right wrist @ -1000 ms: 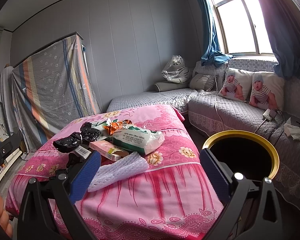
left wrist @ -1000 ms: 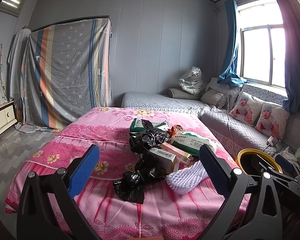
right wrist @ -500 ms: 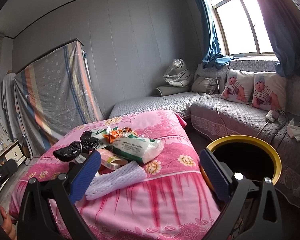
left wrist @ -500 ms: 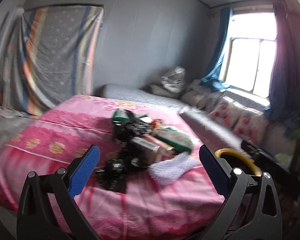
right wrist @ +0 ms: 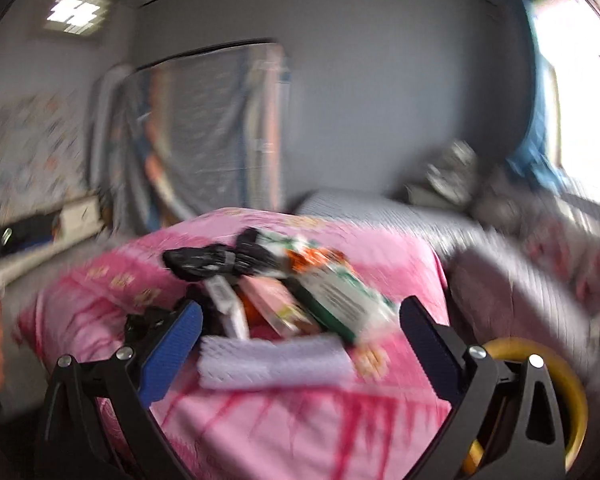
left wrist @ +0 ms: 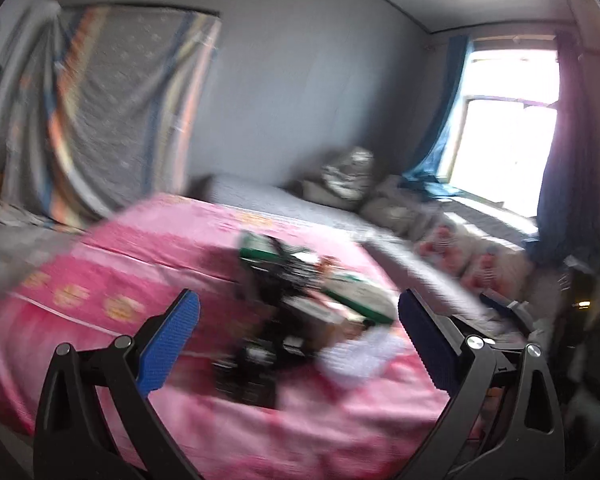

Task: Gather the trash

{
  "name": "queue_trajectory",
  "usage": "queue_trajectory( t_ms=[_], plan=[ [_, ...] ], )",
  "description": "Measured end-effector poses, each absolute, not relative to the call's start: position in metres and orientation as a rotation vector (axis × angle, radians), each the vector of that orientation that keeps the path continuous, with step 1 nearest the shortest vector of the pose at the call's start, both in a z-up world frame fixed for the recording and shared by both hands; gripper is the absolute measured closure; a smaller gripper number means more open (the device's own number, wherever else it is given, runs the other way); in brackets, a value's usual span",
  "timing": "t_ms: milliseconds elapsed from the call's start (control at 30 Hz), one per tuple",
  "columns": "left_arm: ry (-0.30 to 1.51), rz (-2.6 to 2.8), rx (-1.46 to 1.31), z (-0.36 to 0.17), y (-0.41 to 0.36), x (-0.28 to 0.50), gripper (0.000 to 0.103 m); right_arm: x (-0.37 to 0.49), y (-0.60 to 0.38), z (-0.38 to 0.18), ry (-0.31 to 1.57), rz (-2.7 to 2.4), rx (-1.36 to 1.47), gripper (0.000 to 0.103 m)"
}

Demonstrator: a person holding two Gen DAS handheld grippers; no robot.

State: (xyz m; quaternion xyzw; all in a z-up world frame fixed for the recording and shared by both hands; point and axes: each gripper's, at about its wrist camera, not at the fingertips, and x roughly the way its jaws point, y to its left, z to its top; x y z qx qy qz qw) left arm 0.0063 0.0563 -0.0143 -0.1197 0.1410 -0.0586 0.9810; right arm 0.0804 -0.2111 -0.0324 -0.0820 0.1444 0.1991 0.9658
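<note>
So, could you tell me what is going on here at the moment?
A person is holding two handheld grippers over a pink-covered bed with a heap of trash on it: black plastic bags, a green-and-white packet, a pink box and white foam netting. Both the left gripper and the right gripper are open and hold nothing. A yellow-rimmed bin waits beside the bed. Both views are motion-blurred.

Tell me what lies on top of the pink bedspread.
On the pink bedspread: white foam netting, black plastic bags, a green-white pack, pink box. Anything beneath the pile is hidden.
</note>
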Motion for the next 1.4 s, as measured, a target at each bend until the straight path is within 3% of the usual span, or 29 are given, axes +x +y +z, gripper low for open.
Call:
queue_trajectory(
  t_ms=[233, 500, 700, 767, 833, 1067, 1400],
  plan=[
    [0.409, 0.084, -0.23, -0.024, 0.119, 0.021, 0.008, 0.119, -0.106, -0.033, 0.267, 0.601, -0.505, 0.007],
    [0.48, 0.04, -0.24, -0.06, 0.162, 0.03, 0.008, 0.169, -0.046, -0.052, 0.321, 0.614, -0.655, 0.01],
    [0.48, -0.084, -0.116, -0.069, 0.133, 0.041, 0.008, 0.208, -0.029, -0.061, 0.437, 0.604, -0.638, 0.041],
    [0.476, -0.11, -0.045, -0.069, 0.119, 0.043, 0.008, 0.219, -0.03, -0.06, 0.472, 0.588, -0.605, 0.063],
    [0.479, -0.144, 0.031, -0.072, 0.102, 0.045, 0.008, 0.223, -0.034, -0.057, 0.491, 0.573, -0.575, 0.073],
    [0.556, -0.25, 0.119, -0.084, 0.066, 0.067, 0.008, 0.235, -0.071, -0.033, 0.569, 0.615, -0.358, 0.089],
    [0.647, -0.307, 0.041, -0.094, 0.058, 0.102, 0.008, 0.182, -0.185, 0.054, 0.465, 0.77, 0.119, 0.093]
  ],
)
